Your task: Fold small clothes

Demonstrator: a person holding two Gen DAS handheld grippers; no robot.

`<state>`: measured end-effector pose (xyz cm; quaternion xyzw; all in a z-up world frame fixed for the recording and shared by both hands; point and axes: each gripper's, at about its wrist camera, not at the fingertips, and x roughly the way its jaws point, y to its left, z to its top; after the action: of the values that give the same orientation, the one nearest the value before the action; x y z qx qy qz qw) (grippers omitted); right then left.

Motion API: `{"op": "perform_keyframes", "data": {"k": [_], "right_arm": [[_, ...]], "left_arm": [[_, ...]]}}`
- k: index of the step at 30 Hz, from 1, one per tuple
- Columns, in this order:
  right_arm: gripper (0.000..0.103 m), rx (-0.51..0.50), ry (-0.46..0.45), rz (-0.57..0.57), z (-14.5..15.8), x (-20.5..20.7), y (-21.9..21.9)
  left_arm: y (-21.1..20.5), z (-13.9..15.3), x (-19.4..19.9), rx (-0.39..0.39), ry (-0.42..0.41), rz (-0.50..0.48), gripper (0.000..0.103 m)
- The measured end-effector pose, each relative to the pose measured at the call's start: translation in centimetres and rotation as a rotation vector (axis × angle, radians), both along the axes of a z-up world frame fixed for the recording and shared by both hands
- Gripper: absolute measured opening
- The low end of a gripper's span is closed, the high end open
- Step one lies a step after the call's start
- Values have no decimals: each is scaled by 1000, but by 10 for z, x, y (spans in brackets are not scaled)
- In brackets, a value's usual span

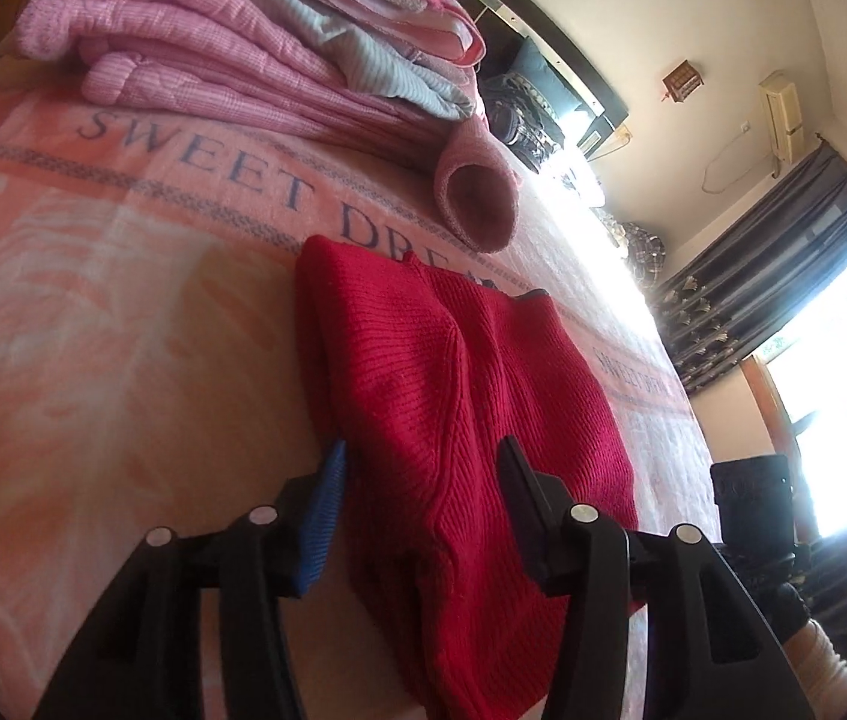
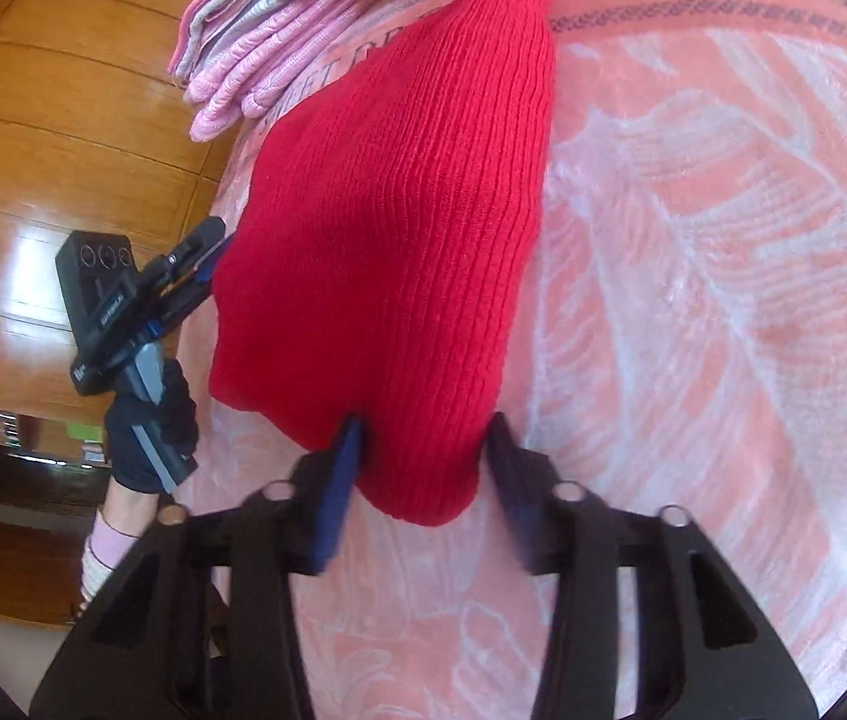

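A red knitted garment [image 1: 453, 396] lies flat on the bed, on a pink blanket [image 1: 93, 312] that has pale leaf shapes and the words "SWEET DREAM" in dark letters. It looks already folded, with a soft ridge that runs along its middle. The left gripper [image 1: 420, 459] is low over the near edge of the garment, and its fingers [image 1: 327, 498] stand wide apart, one on each side of the red cloth, with nothing pinched between them. The right gripper [image 2: 423, 429] comes from another side, and its fingers [image 2: 342, 480] are also spread wide around a rounded corner of the same garment [image 2: 387, 252]; the blue pad of one finger seems to touch the knit, but I cannot say for sure that it presses on it. In the right wrist view the left gripper [image 2: 210, 246] is seen from outside, at the far edge of the red cloth, held by a hand in a dark glove [image 2: 150, 426] with a pale pink sleeve [image 2: 105, 546] below it. Behind the garment, further up the bed, there is a pile of folded clothes [image 1: 231, 48] in pink and light grey-blue stripes, and one pink knitted sleeve cuff [image 1: 477, 198] rolls out from the pile toward the red piece. Past the edge of the bed a shiny wooden floor [image 2: 63, 132] is visible, and on the other side a bright window with dark curtains [image 1: 765, 276].
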<state>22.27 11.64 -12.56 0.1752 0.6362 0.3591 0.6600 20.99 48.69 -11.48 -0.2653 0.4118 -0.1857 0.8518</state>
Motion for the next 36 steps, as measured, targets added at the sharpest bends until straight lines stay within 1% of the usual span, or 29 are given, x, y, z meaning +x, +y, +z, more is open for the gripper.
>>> {"op": "perform_keyframes", "data": {"k": [1, 4, 5, 6, 7, 8, 9, 11, 12, 13, 14, 15, 16, 17, 21, 23, 24, 25, 26, 27, 28, 30, 32, 35, 36], "right_arm": [[22, 0, 5, -4, 2, -3, 3], [18, -69, -45, 26, 8, -9, 0], [18, -100, -58, 35, 6, -12, -2], [18, -122, -66, 41, 3, -13, -4], [18, -133, -64, 43, -2, -13, -5], [18, -130, -60, 40, -5, -12, -6], [18, -128, -65, 45, -6, -11, -4], [18, -137, -81, 88, 0, -7, 3], [20, -136, -94, 106, 5, -6, 4], [27, -129, -100, 104, 10, -3, 2], [29, -121, -104, 91, 13, 2, 2], [33, -112, -116, 79, 18, 5, -1], [34, -107, -132, 68, 23, 7, -4], [35, -102, -145, 56, 27, 9, -7], [35, -85, -157, 24, 29, 20, -8], [35, -89, -155, 20, 24, 23, -6], [35, -89, -147, 16, 21, 24, -7], [35, -87, -138, 14, 18, 25, -6], [35, -88, -134, 16, 15, 24, -5], [35, -92, -133, 17, 14, 24, -5], [35, -95, -132, 18, 12, 23, -5], [35, -96, -128, 19, 10, 19, -7], [35, -107, -140, 29, 11, 20, 3], [37, -131, -176, 47, 16, 18, 7], [40, -122, -179, 49, 18, 18, 8]], "left_arm": [[-6, -2, -1, 23, 6, -10, 51], [-19, -11, -3, 108, 21, -33, 51], [-20, -14, -3, 123, 29, -33, 52], [-19, -18, -2, 119, 39, -34, 54], [-17, -22, -2, 100, 45, -28, 57], [-14, -25, -3, 78, 47, -20, 57], [-12, -25, -3, 56, 52, -14, 57], [-5, -23, -1, 3, 64, -5, 56], [1, -20, 1, -32, 61, 11, 56], [8, -17, 3, -62, 51, 33, 56], [14, -13, 7, -79, 41, 57, 57], [20, -9, 13, -81, 37, 80, 58], [24, -7, 21, -80, 43, 101, 58], [30, -8, 31, -96, 54, 124, 58], [45, -27, 68, -164, 134, 219, 58], [45, -34, 75, -205, 137, 247, 57], [41, -34, 79, -204, 134, 242, 53], [37, -33, 82, -192, 137, 228, 41], [33, -31, 84, -170, 141, 221, 35], [32, -28, 86, -148, 133, 221, 30], [31, -26, 88, -118, 125, 226, 28], [34, -30, 92, -35, 155, 260, 26], [39, -36, 93, -92, 161, 273, 26], [43, -35, 90, -142, 164, 256, 27], [45, -33, 85, -176, 168, 255, 32]]}}
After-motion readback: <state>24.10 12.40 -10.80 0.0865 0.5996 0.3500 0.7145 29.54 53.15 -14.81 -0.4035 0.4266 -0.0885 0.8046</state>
